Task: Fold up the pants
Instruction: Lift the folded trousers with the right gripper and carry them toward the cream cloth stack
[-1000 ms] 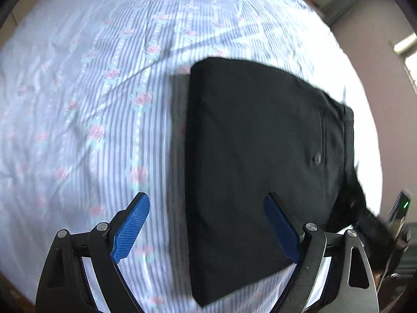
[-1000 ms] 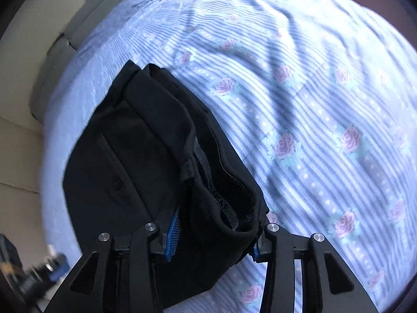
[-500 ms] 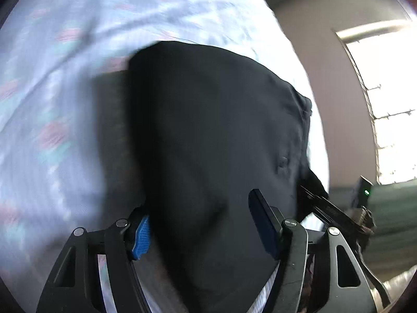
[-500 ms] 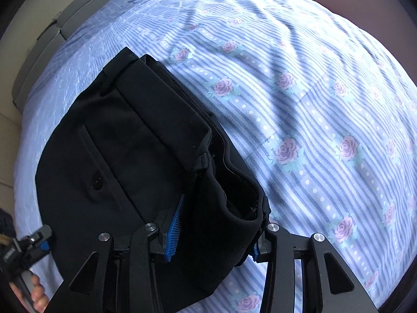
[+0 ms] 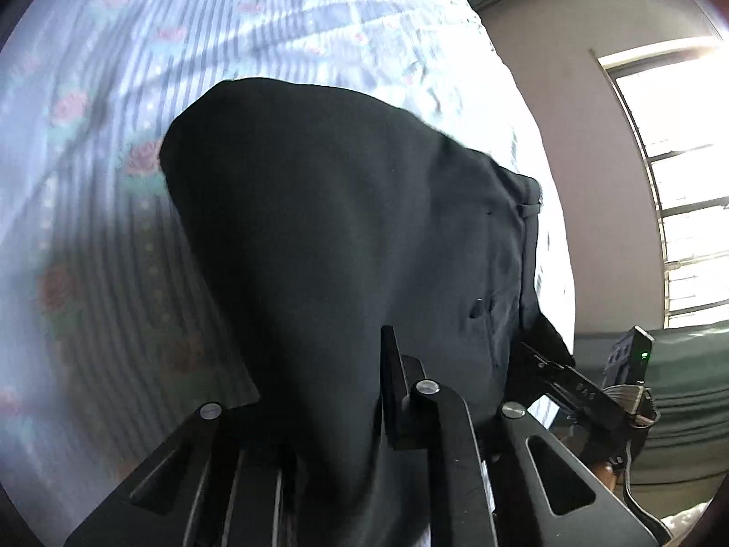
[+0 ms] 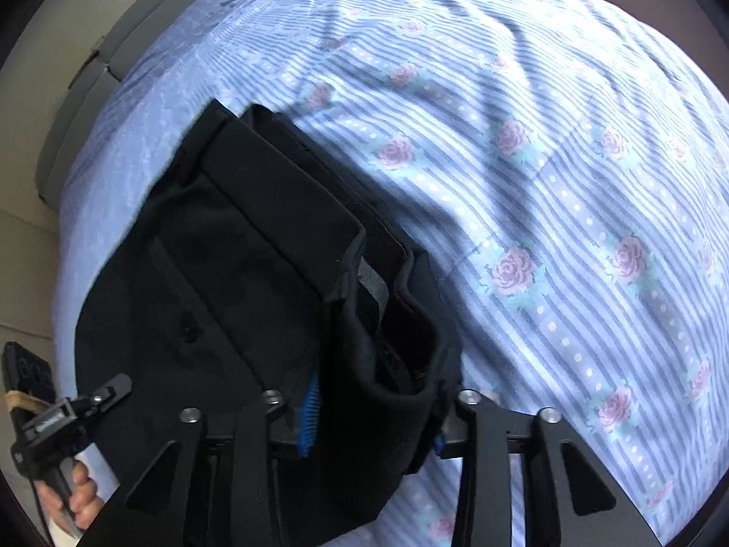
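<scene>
A bed spread with a pale blue striped cotton sheet printed with pink roses (image 6: 524, 191) fills both views, with a mauve wall and a bright barred window (image 5: 683, 191) beyond its far edge. On the sheet lie the folded black trousers (image 5: 346, 246), a thick dark bundle whose back pocket with its small button (image 5: 477, 307) and a belt loop at the waistband face up.

The left gripper (image 5: 319, 415), black-framed, has just been closing its jaws, and they now stand narrow with a fold of the trousers' near edge pinched between them; the cloth rises in a slack hump in front of its camera and hides the left finger, leaving only the right finger's dark edge (image 5: 388, 364) in sight.

The right gripper (image 6: 371, 415) grips the open waistband end of the same trousers, its jaws also having just drawn closer together. The bunched black cloth fills the gap between its blue ribbed pads (image 6: 310, 415), one pad showing clearly at the left and only a sliver of the other at the right. The waistband's grey inner lining (image 6: 371, 282) gapes upward just beyond the fingers.

At the lower left of the right wrist view, a person's hand (image 6: 77, 497) holds the handle of the other gripper beside the bed's edge.
</scene>
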`<control>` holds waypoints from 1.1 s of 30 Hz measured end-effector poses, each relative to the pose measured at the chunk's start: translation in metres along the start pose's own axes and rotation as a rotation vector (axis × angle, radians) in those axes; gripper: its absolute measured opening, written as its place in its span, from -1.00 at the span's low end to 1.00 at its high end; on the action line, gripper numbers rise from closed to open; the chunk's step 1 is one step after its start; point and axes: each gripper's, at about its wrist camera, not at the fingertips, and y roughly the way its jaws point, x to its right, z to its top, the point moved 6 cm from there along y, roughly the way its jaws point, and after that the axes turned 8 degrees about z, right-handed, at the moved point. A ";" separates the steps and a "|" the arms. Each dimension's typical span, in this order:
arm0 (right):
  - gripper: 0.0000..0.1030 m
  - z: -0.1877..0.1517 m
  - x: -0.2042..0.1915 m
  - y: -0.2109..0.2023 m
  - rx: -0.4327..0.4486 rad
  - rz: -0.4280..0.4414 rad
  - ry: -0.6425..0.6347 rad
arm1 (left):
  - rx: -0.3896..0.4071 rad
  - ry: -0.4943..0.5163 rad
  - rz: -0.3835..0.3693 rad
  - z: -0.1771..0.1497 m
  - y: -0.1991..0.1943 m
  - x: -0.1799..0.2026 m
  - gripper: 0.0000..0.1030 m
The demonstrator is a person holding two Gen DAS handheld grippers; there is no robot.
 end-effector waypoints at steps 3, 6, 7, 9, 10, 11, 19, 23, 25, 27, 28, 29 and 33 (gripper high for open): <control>-0.49 0.000 -0.019 -0.021 -0.002 0.048 -0.053 | 0.033 0.022 0.028 -0.009 -0.022 0.021 -0.72; -0.51 -0.008 -0.048 -0.045 -0.014 0.091 -0.129 | 0.061 0.032 0.079 -0.027 -0.053 0.032 -0.73; -0.51 -0.013 -0.060 -0.055 -0.018 0.116 -0.153 | 0.071 0.036 0.098 -0.033 -0.063 0.034 -0.73; -0.52 -0.024 -0.082 -0.072 -0.021 0.138 -0.202 | 0.089 0.031 0.114 -0.046 -0.084 0.033 -0.73; -0.52 -0.031 -0.091 -0.079 -0.023 0.149 -0.222 | 0.100 0.017 0.123 -0.058 -0.101 0.028 -0.73; -0.52 -0.039 -0.103 -0.088 -0.028 0.162 -0.247 | 0.109 0.000 0.121 -0.067 -0.114 0.024 -0.73; -0.52 -0.138 -0.184 -0.140 -0.103 0.217 -0.414 | 0.208 -0.076 0.166 -0.170 -0.223 -0.021 -0.73; -0.52 -0.198 -0.221 -0.154 -0.161 0.251 -0.465 | 0.226 -0.140 0.189 -0.221 -0.273 -0.061 -0.73; -0.52 -0.220 -0.237 -0.152 -0.197 0.267 -0.504 | 0.252 -0.178 0.209 -0.246 -0.296 -0.085 -0.73; -0.52 -0.243 -0.258 -0.151 -0.237 0.304 -0.555 | 0.277 -0.218 0.224 -0.266 -0.314 -0.104 -0.73; -0.52 -0.253 -0.263 -0.153 -0.244 0.318 -0.578 | 0.296 -0.245 0.230 -0.277 -0.324 -0.114 -0.73; -0.52 -0.262 -0.273 -0.154 -0.254 0.338 -0.611 | 0.316 -0.275 0.236 -0.288 -0.334 -0.122 -0.73; -0.52 -0.297 -0.307 -0.152 -0.300 0.402 -0.727 | 0.381 -0.374 0.270 -0.322 -0.366 -0.155 -0.73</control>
